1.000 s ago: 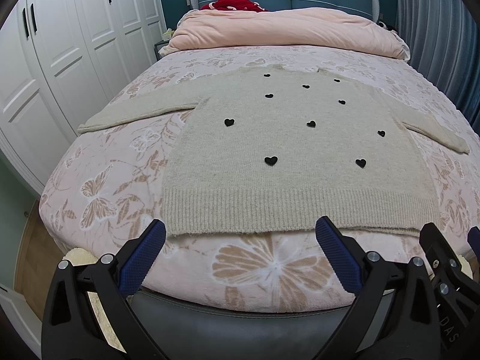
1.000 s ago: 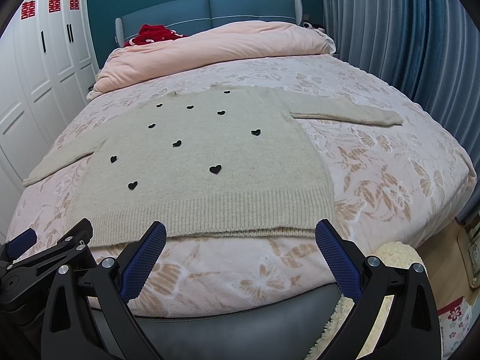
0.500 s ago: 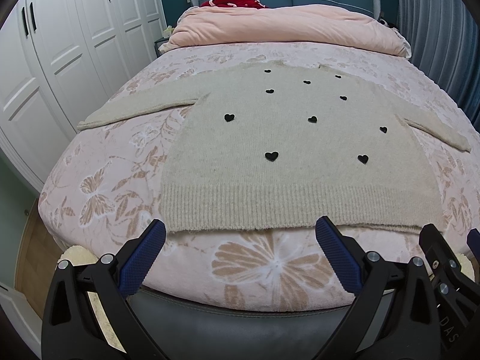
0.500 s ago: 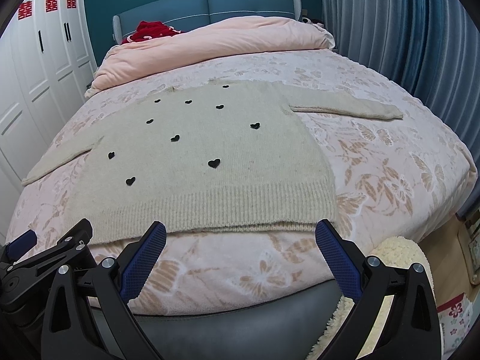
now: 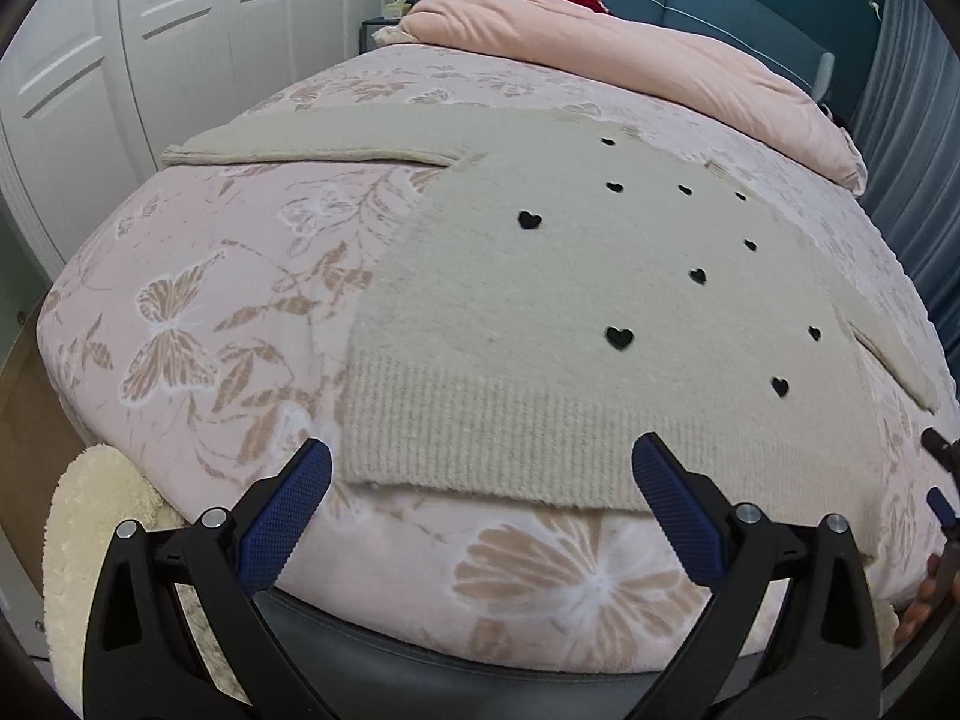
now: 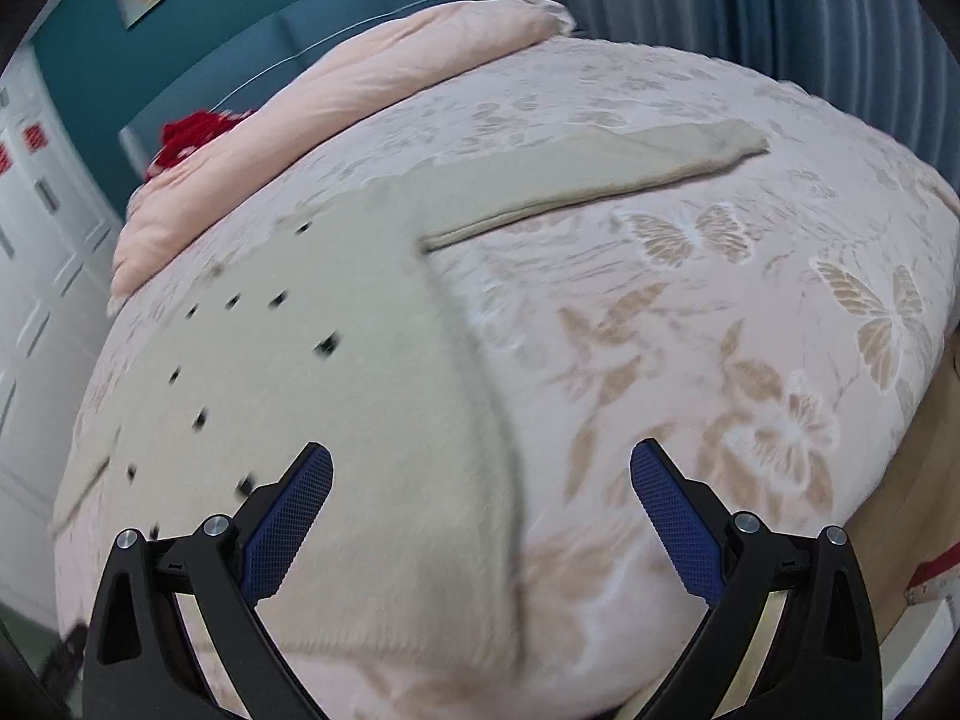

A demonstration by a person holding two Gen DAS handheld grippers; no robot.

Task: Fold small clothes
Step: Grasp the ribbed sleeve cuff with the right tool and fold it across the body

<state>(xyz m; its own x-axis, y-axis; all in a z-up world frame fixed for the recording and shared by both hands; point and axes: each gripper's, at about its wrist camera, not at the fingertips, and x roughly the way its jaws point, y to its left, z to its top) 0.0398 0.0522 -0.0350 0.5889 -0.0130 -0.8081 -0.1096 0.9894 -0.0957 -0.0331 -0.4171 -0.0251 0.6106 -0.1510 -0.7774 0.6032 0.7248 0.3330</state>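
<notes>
Nothing legible shows in either view. The only sign-like marks are red paper decorations on the white wardrobe doors at the left edge of the right wrist frame (too blurred to make out as characters).

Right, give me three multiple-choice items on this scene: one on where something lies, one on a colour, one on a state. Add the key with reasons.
1. Where does the sweater lie?
A. flat on the floral bedspread
B. on the folded pink duvet
C. on the floor

2. What colour are the small hearts on the sweater?
A. red
B. black
C. white

3. How does the left gripper stand?
A. shut on the hem
B. shut on a sleeve
C. open, holding nothing

Key: 1 A, the sweater is spread on the bedspread, sleeves out. 2 B, the hearts are dark against the beige knit. 3 C, its blue pads stand wide apart, short of the hem.
</notes>
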